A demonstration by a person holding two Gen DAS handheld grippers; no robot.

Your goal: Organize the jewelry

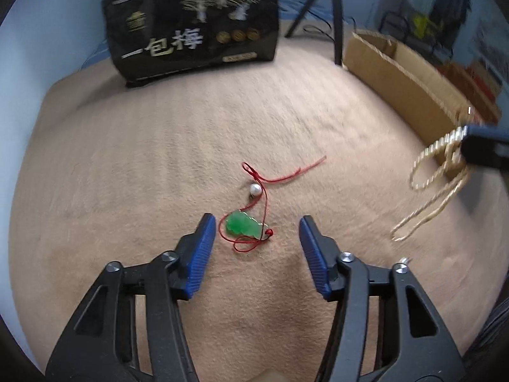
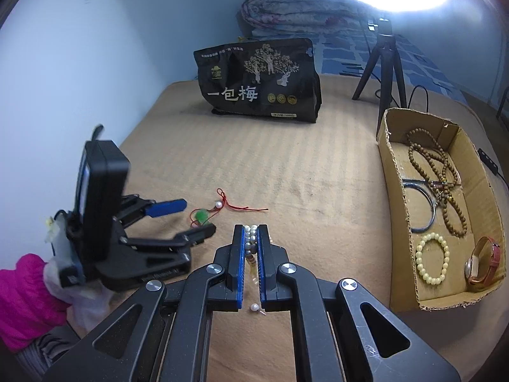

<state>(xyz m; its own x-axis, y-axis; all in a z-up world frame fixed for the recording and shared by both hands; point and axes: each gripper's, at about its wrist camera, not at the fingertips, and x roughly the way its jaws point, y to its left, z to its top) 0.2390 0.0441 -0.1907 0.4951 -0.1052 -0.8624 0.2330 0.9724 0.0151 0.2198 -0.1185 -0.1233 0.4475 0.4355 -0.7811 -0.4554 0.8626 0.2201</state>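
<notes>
A green jade pendant (image 1: 241,225) on a red cord (image 1: 280,176) with a white bead (image 1: 255,189) lies on the tan blanket. My left gripper (image 1: 256,226) is open low over it, the pendant between its blue fingers; both also show in the right wrist view, the gripper (image 2: 187,218) and the pendant (image 2: 201,215). My right gripper (image 2: 250,230) is shut on a pearl necklace (image 2: 253,238), held above the blanket; its loops hang blurred in the left wrist view (image 1: 435,175). A loose pearl stud (image 2: 254,307) lies under the right gripper.
An open cardboard box (image 2: 394,191) on the right holds a wooden bead string (image 2: 445,184), a metal bangle (image 2: 423,207), a pale bead bracelet (image 2: 432,262) and a red-strap watch (image 2: 482,261). A black snack bag (image 2: 259,81) and a tripod (image 2: 381,63) stand at the back.
</notes>
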